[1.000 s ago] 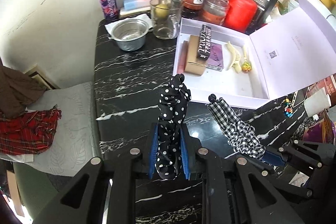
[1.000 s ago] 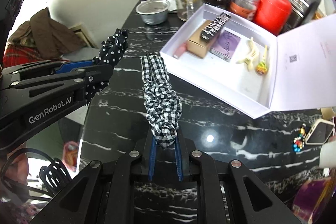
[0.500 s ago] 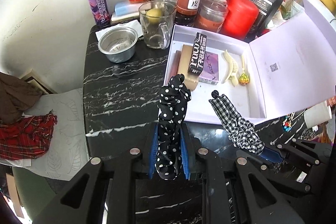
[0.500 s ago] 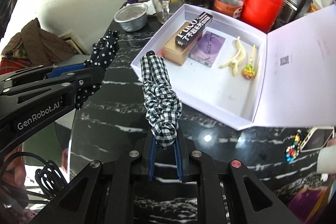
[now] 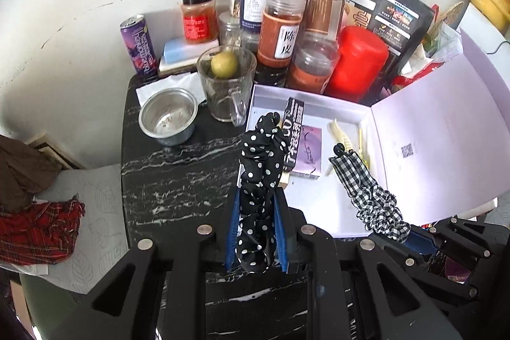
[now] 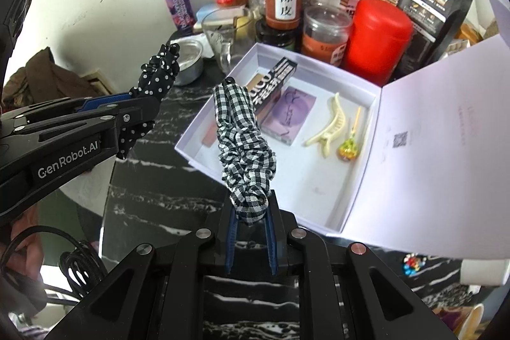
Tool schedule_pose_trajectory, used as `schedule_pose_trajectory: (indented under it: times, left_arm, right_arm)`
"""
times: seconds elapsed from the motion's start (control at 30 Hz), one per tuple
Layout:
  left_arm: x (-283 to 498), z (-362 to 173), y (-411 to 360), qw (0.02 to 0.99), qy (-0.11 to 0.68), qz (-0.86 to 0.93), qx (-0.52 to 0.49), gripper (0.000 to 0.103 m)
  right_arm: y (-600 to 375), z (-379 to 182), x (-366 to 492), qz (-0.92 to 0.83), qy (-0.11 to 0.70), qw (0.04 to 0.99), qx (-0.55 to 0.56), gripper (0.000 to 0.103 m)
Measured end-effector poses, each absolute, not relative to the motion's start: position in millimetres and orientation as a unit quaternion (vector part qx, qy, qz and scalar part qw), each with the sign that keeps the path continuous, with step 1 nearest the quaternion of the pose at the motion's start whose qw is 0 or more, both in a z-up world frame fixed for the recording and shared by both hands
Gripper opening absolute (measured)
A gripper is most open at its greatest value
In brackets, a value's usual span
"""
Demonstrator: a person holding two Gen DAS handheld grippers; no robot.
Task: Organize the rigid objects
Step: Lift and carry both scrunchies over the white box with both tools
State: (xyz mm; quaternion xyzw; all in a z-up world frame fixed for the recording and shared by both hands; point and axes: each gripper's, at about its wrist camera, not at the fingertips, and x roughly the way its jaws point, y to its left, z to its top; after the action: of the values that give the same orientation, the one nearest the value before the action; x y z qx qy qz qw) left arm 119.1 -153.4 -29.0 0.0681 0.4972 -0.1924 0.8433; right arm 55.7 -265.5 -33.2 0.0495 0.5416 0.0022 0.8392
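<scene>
My left gripper [image 5: 256, 196] is shut on a black polka-dot fabric hair clip [image 5: 261, 161], which sticks out over the left edge of the open white box [image 5: 255, 93]. To its right, my right gripper [image 6: 251, 199] is shut on a black-and-white checked fabric hair clip [image 6: 242, 129], which hangs over the box's near-left corner [image 6: 204, 125]. Inside the box lie a long black carton [image 6: 275, 78], a purple flat pack [image 6: 288, 113], a cream hair claw [image 6: 331, 126] and a small yellow-green pin [image 6: 349, 145]. The left gripper [image 6: 127, 104] also shows in the right wrist view.
The box lid [image 5: 446, 133] stands open to the right. Behind the box crowd several jars [image 5: 280, 27], a red canister [image 5: 357, 62], a black bag [image 5: 389, 8], a glass mug with a lime [image 5: 228, 85], a steel bowl [image 5: 167, 117] and a purple can [image 5: 138, 43]. Red plaid cloth [image 5: 38, 231] lies lower left.
Both grippers, each still holding its hair clip, have moved forward across the black marble table and risen a little; the clips now reach over the box instead of the tabletop.
</scene>
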Motion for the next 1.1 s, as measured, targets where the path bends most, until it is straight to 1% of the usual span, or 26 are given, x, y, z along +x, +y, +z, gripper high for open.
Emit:
schedule_pose_trajectory:
  times: [0.53,1.1]
  left_arm:
    - [152,-6,-192,0.85,0.471,-0.224,0.072,0.02]
    - [186,-31,-218,0.839,0.485,-0.236,0.076,0.02]
  right_arm:
    - [-304,-14,83,-0.035,0.535,0.842,0.067,0.016]
    - [-331,-26,111,-0.069,0.534,0.839,0.082,0.016]
